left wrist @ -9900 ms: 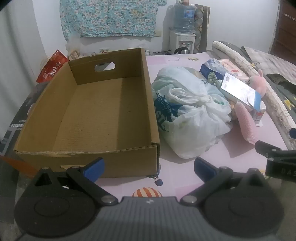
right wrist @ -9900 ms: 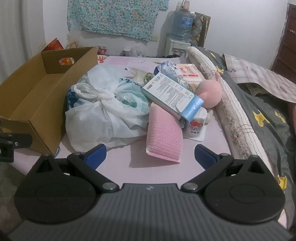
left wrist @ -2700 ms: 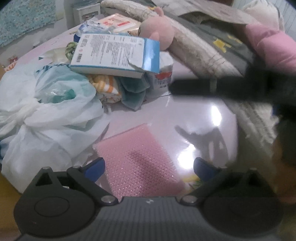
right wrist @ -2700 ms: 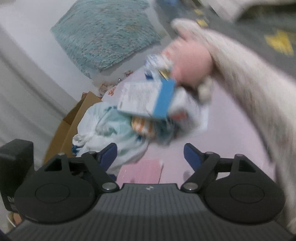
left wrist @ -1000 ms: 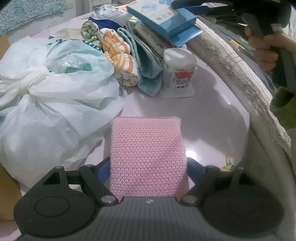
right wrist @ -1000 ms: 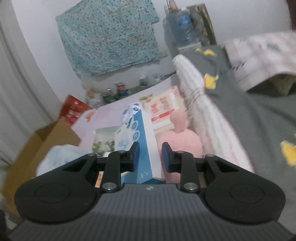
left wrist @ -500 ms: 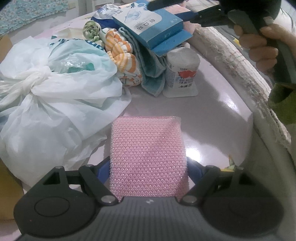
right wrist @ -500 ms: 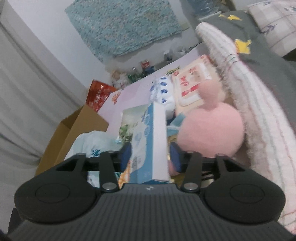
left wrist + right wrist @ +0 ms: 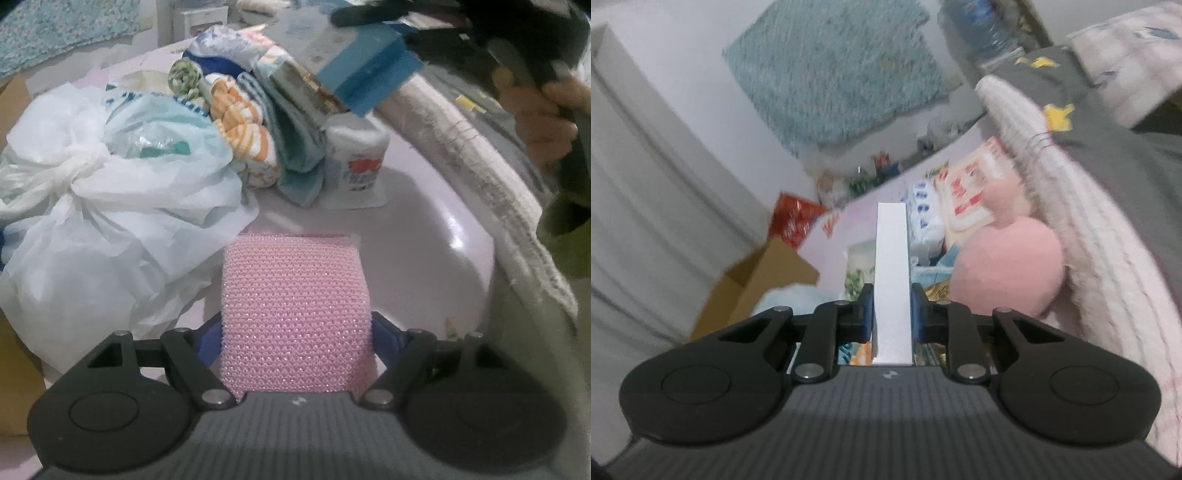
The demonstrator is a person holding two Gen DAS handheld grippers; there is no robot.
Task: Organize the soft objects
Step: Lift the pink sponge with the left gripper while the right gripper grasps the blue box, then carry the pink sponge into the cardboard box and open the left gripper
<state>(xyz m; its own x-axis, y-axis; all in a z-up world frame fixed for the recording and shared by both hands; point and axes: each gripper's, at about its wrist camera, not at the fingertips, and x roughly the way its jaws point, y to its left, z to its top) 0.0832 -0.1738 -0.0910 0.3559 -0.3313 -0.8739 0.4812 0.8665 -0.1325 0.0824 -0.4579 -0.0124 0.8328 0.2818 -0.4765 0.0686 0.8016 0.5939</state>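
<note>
My left gripper [image 9: 295, 332] is shut on a pink knitted pad [image 9: 295, 302], held just above the lilac table [image 9: 417, 236]. My right gripper [image 9: 892, 314] is shut on a blue and white box [image 9: 891, 273], seen edge-on in the right wrist view; in the left wrist view the box [image 9: 369, 70] is lifted at the upper right over the pile. The pile holds an orange striped cloth [image 9: 243, 125], a teal towel [image 9: 295, 147], a green knitted ball [image 9: 184, 77] and a pink plush ball [image 9: 1004, 266].
A knotted white plastic bag [image 9: 110, 206] lies left of the pad. A white packet with red print [image 9: 356, 162] stands behind it. A cardboard box [image 9: 753, 280] is at the far left. A rolled cream mat [image 9: 480, 158] runs along the right edge.
My right gripper has lifted the blue box higher and tilted it, off the pile. My left gripper still holds the pink pad in about the same place.
</note>
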